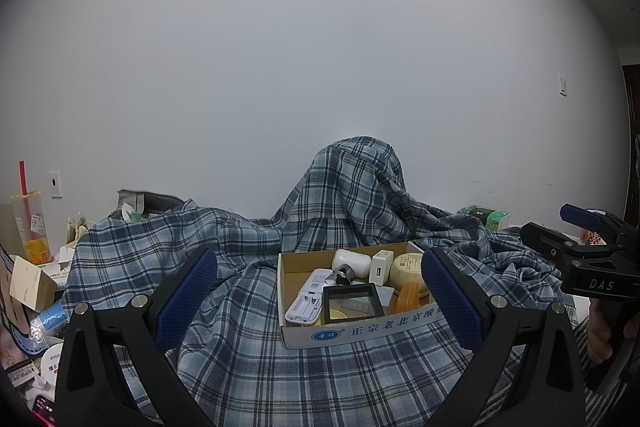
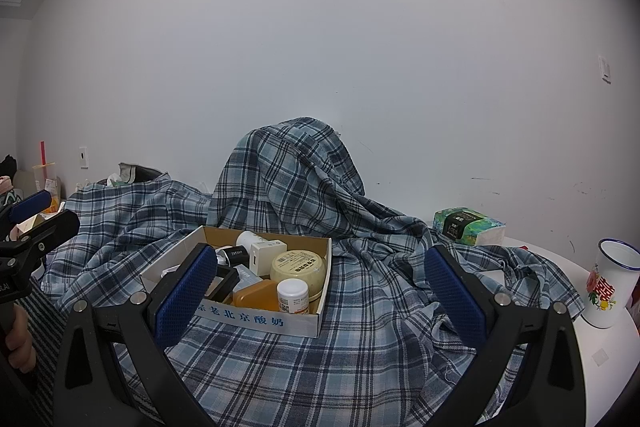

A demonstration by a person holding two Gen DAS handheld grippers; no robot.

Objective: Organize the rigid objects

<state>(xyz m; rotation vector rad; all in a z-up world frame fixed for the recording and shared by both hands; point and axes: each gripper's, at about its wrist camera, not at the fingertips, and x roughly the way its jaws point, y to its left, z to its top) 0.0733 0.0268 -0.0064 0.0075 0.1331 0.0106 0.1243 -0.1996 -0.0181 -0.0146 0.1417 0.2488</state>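
Cardboard box (image 1: 316, 335) resting on plaid cloth (image 1: 248, 367) draped over the table (image 2: 600, 359), toward its middle; white front wall printed with blue characters. Inside, packed close: white remote (image 1: 306, 297), black square frame (image 1: 352, 301), white charger (image 1: 381, 267), round cream jar (image 2: 298, 267), orange case (image 2: 256, 295), small white-capped bottle (image 2: 293, 295) in the near right corner. Left tongs (image 1: 320, 291) released, blue pads spread wide, hovering short of the box and grasping nothing. Right tongs (image 2: 320, 291) likewise released, left pad overlapping the box's near left corner in view, contact not discernible. Toward the table's right edge: tissue pack (image 2: 468, 225) and enamel cup (image 2: 610, 283), upright on bare white surface. At the left edge: drink cup with red straw (image 1: 30, 227).
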